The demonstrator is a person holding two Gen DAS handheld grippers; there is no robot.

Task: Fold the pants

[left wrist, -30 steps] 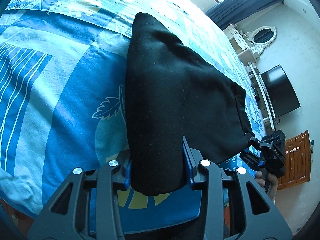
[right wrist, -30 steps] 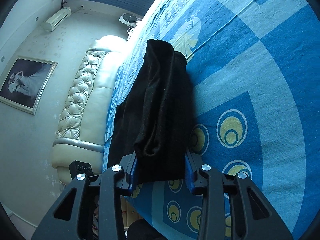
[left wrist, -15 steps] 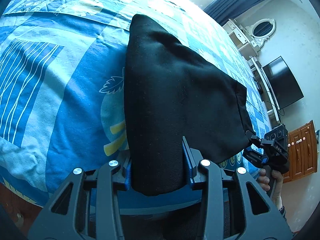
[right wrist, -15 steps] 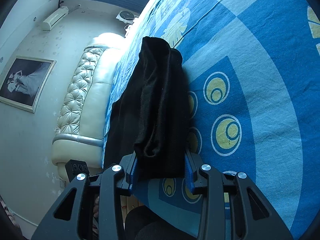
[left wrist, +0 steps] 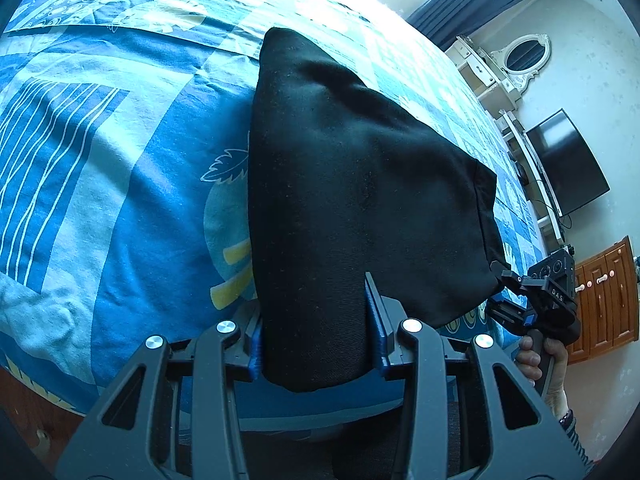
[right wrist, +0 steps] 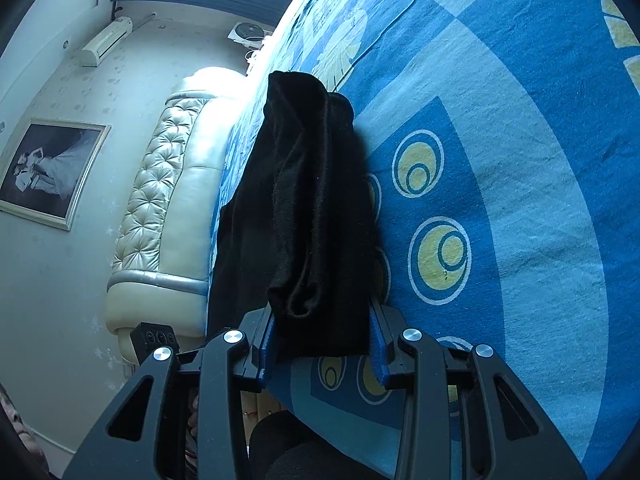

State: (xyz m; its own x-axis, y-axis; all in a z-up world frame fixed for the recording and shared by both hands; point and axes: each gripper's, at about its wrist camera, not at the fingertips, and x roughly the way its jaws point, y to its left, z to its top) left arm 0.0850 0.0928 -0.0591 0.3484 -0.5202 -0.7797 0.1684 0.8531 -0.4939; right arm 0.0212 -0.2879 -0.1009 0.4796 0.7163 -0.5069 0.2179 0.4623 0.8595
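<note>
The black pants (left wrist: 340, 184) are held up over the blue patterned bedsheet (left wrist: 100, 168), stretched between both grippers. My left gripper (left wrist: 316, 344) is shut on one near corner of the pants. My right gripper (right wrist: 320, 340) is shut on the other corner, where the pants (right wrist: 312, 208) hang in bunched folds. The right gripper also shows in the left wrist view (left wrist: 532, 304), clamped on the pants' right edge. The far end of the pants rests on the bed.
The bed's near edge runs along the bottom of both views. A tufted cream headboard (right wrist: 160, 208) stands at the left in the right wrist view. A TV (left wrist: 568, 164), white dresser with mirror (left wrist: 504, 68) and wooden cabinet (left wrist: 604, 300) line the far wall.
Both grippers have pulled back a little toward the bed's near edge with the pants still clamped. The pants stay stretched between them.
</note>
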